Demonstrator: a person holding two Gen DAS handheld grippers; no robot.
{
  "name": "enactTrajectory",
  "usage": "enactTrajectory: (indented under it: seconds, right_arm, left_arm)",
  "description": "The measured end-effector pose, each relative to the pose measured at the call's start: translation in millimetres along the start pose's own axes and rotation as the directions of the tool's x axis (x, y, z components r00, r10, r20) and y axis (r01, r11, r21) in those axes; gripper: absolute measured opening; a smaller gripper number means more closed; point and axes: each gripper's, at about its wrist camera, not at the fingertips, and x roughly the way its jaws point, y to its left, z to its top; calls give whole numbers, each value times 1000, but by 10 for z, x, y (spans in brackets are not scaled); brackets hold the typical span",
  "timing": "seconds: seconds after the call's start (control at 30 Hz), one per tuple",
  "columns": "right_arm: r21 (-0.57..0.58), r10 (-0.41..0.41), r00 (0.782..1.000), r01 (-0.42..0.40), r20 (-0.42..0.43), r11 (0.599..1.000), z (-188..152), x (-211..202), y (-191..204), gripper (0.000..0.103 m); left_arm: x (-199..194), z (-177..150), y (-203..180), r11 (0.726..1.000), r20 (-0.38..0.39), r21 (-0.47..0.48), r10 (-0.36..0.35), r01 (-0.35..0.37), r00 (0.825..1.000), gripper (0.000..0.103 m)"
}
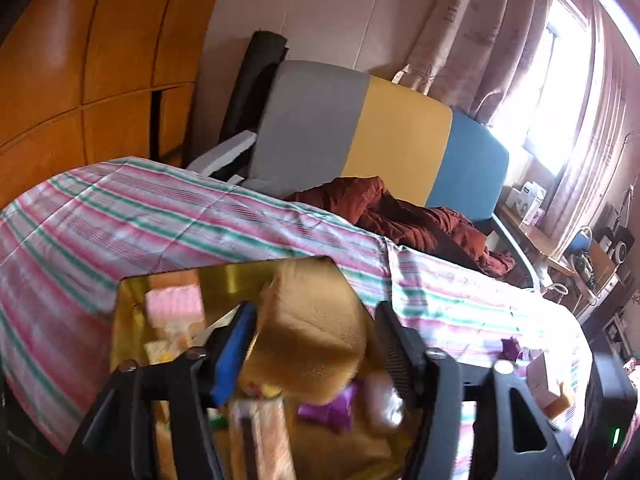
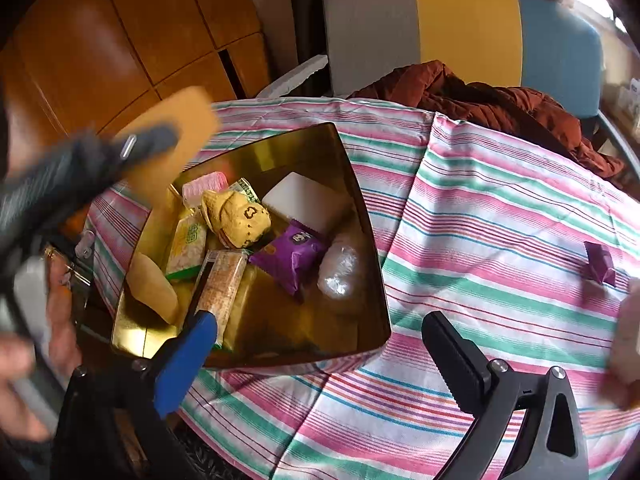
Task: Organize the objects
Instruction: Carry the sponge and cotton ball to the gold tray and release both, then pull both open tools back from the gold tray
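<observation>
An open gold tin (image 2: 360,184) stands on the striped cloth and holds several snack packets, among them a yellow one (image 2: 236,220), a purple one (image 2: 292,256), a white block (image 2: 304,200) and a long orange bar (image 2: 222,288). My right gripper (image 2: 320,354) hovers at the tin's near edge, open wide, holding nothing. My left gripper (image 1: 316,340) is above the tin (image 1: 128,320), open, with a tan flat packet (image 1: 308,312) loose between its fingers and a small gap on the black finger's side. In the right wrist view that gripper (image 2: 160,140) and the tan packet (image 2: 188,120) are blurred.
The pink, green and white striped cloth (image 2: 480,240) covers the table. A lone purple packet (image 2: 600,262) lies on it at the right, near a small box (image 1: 544,380). A rust-brown jacket (image 2: 500,104) and a grey, yellow and blue backrest (image 2: 460,28) sit behind. Wooden cabinets (image 2: 120,40) are at the left.
</observation>
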Motion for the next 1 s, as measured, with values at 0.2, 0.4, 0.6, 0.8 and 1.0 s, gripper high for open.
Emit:
enactTrajectory:
  seconds: [0.2,0.4,0.6,0.8,1.0]
  right_arm:
    - [3,-7,1000,7,-3,1000,-62,-5,-2,103]
    - [-4,-13,1000,13,7,1000,-94,-6,14,103]
    - [-9,-17,1000,17,9,1000,-143,-21,56,103]
    - [-29,-60,998,61,36,998,-177,-97,90,103]
    - [-47,-100,994,102,51,994,-222,-158,99,103]
  left_arm:
    - [58,-51,41,1000,-12,-21,-3,3,1000,87]
    - [-59,-348,175,999,-63,-12,47,-48,997,87]
    - [-223,-604,259,994,-72,2,108,-108,991,87]
    - [-386,-705,265,989,-54,25,144,-143,988,87]
    - [-506,-810,268,982,-34,24,186,-185,982,87]
